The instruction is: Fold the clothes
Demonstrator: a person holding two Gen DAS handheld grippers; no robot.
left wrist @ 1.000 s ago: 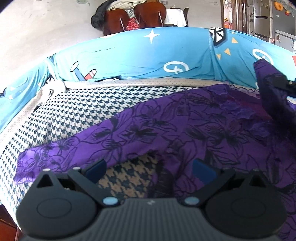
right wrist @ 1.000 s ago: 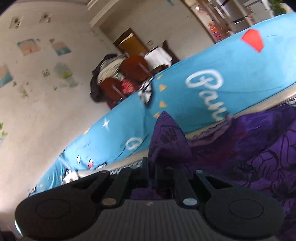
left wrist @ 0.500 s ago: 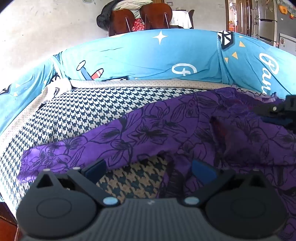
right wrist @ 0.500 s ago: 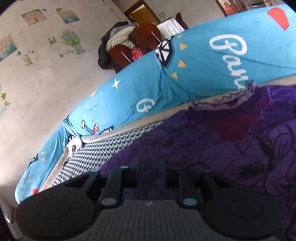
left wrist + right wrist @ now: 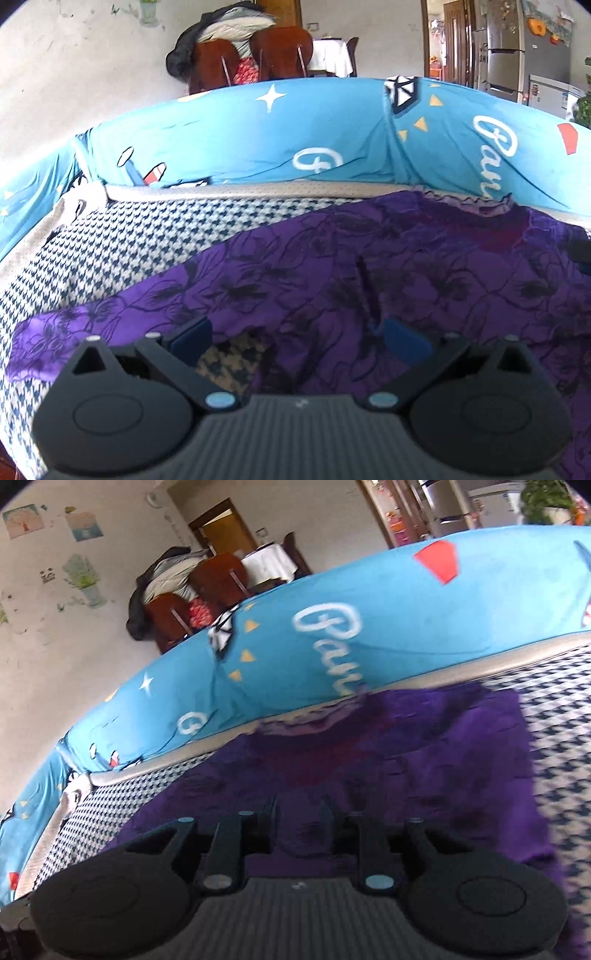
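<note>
A purple garment with a dark flower print (image 5: 369,266) lies spread flat on the houndstooth seat cover (image 5: 147,240). My left gripper (image 5: 297,332) hovers over its near hem, jaws wide apart, blue pads (image 5: 192,334) bare with nothing between them. In the right wrist view the same garment (image 5: 424,746) fills the middle, blurred, with a ruffled edge by the backrest. My right gripper (image 5: 299,806) sits low over it, fingers a narrow gap apart and no cloth pinched. A dark piece at the right edge of the left wrist view could be the right gripper.
A blue printed sofa back (image 5: 240,147) curves behind the seat (image 5: 561,738). Bare houndstooth lies left of the garment and to its right in the right wrist view. Chairs piled with clothes (image 5: 251,55) stand beyond, with a fridge (image 5: 524,55) far right.
The right gripper held a raised bunch of the purple cloth, then let it go and drew away to the right. The cloth now lies flat. The left gripper stayed open over the hem.
</note>
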